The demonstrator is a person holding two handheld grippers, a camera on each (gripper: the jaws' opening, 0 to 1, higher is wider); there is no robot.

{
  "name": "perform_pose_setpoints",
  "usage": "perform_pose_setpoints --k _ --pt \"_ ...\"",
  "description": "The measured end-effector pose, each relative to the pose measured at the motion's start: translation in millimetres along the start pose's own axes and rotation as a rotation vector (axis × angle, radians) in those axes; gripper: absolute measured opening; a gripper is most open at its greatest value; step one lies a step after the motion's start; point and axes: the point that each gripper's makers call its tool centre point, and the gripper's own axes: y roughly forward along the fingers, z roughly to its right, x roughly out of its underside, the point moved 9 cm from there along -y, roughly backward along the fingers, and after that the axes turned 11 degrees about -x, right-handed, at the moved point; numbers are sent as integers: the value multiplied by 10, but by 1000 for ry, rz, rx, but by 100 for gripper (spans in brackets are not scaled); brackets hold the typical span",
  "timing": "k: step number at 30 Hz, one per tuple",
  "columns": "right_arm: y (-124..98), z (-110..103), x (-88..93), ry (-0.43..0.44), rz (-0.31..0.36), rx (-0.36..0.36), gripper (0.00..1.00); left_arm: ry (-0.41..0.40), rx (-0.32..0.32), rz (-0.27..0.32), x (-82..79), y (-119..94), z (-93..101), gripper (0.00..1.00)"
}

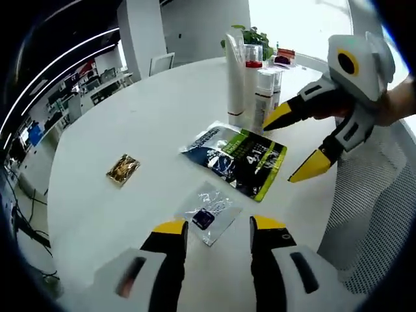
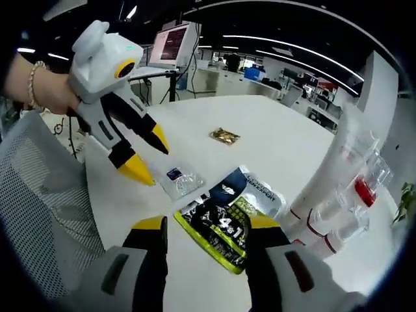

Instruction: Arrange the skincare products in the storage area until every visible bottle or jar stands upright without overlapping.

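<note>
Hovering over the white table [image 1: 130,123], the left gripper [image 1: 211,229] and right gripper [image 2: 201,226] both hold their jaws spread, empty. Upright bottles [image 1: 250,84] cluster at the far edge, beyond a green-black pouch [image 1: 237,159], a clear sachet [image 1: 209,211] and a gold packet [image 1: 122,169].

Table [image 1: 149,123]: round, white, glossy top.
Green and dark pouch [image 1: 238,158]: lies flat near the middle, printed side up.
Clear sachet [image 1: 209,212]: flat, just beside the pouch, a small dark blue item inside.
Gold foil packet [image 1: 122,169]: flat, well apart from the pouch.
Skincare bottles [image 1: 250,81]: white tubes and bottles standing upright in a cluster beyond the pouch.
</note>
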Motion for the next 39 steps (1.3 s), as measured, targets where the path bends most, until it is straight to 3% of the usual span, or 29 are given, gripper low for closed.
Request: perform_pose_setpoints --k 6,12,24,39 --pt "-184 5 32 17 15 9 55 -3 6 -15 33 -90 76 50" --pt "-412 91 112 148 41 124 65 -29 -7 -9 48 -188 107 55" --pt "-751 222 265 210 83 166 83 -97 -20 12 57 -380 92 68" --pt "-938 288 328 258 143 207 98 -186 -60 31 101 -634 100 89"
